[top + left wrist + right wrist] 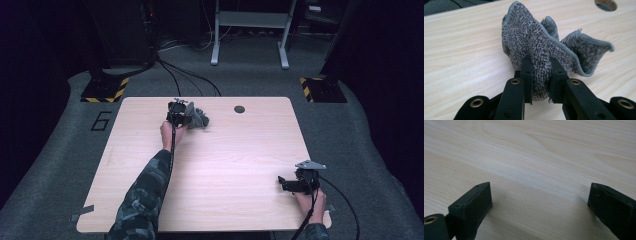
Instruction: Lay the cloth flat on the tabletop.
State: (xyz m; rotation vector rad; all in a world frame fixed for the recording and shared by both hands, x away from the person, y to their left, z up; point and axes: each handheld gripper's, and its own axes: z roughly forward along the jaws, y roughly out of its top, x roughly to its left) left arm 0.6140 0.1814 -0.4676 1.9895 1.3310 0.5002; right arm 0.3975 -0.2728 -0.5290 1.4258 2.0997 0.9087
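Note:
A crumpled grey cloth (200, 118) lies at the far middle of the wooden table (225, 165). My left gripper (190, 116) is shut on it; in the left gripper view the cloth (541, 45) bunches up between the two black jaws, pinched at my left gripper (541, 65), with a fold fanning out to the right. My right gripper (284, 183) rests low at the table's near right corner, held by a hand. In the right gripper view my right gripper (540, 197) stands wide open over bare wood, nothing between its jaws.
A round cable hole (239, 109) sits in the table just right of the cloth, also visible as the hole (606, 5) at the top right of the left gripper view. Cables, a metal stand (250, 30) and yellow-black striped bases lie on the floor beyond the table.

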